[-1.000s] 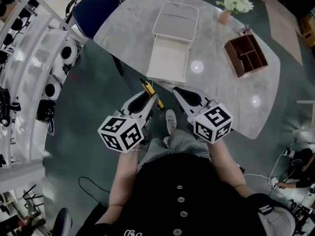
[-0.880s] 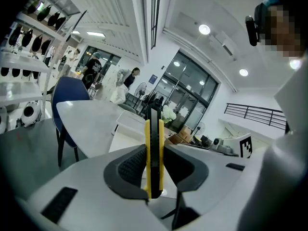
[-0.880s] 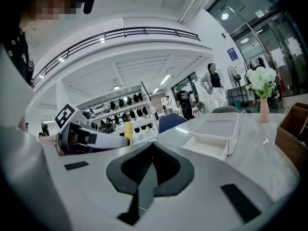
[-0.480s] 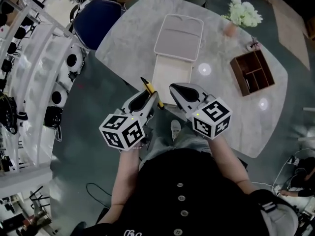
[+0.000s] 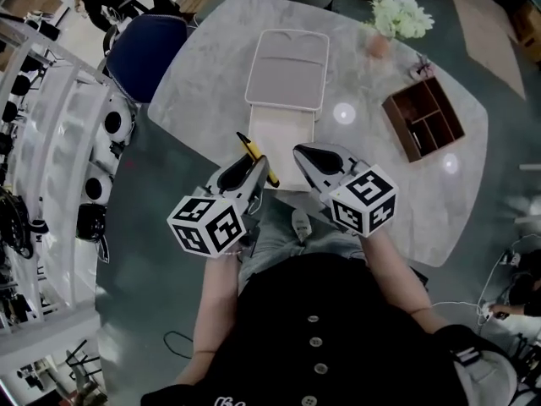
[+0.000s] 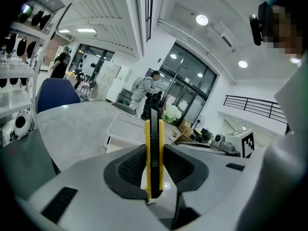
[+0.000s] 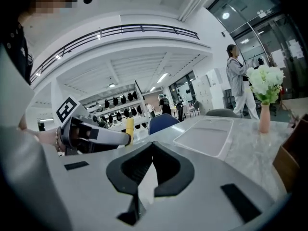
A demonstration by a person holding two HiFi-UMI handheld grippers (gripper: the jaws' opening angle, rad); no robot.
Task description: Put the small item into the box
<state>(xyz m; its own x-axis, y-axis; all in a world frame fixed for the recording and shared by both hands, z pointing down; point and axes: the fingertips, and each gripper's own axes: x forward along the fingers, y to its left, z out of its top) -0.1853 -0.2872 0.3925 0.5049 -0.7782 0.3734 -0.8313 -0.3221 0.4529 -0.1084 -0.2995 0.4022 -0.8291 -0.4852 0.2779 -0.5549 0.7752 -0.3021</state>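
My left gripper (image 5: 256, 173) is shut on a slim yellow and black item (image 5: 256, 154) that sticks up and forward out of the jaws; in the left gripper view the item (image 6: 154, 148) stands upright between the ribbed pads. A white box (image 5: 281, 134) lies open on the marble table (image 5: 203, 83), its lid (image 5: 288, 68) folded back on the far side. The item's tip hangs by the box's near left corner. My right gripper (image 5: 306, 156) is shut with nothing in it, at the box's near right corner; its jaws (image 7: 152, 150) meet.
A brown wooden organiser (image 5: 423, 117) stands at the table's right, with a vase of white flowers (image 5: 393, 17) behind it. A blue chair (image 5: 148, 51) is at the table's far left. White shelves (image 5: 51, 167) run along the left. People stand in the background.
Both grippers have come forward from over the floor to the table's near edge, close to the box. The left grip on the yellow and black item is unchanged.
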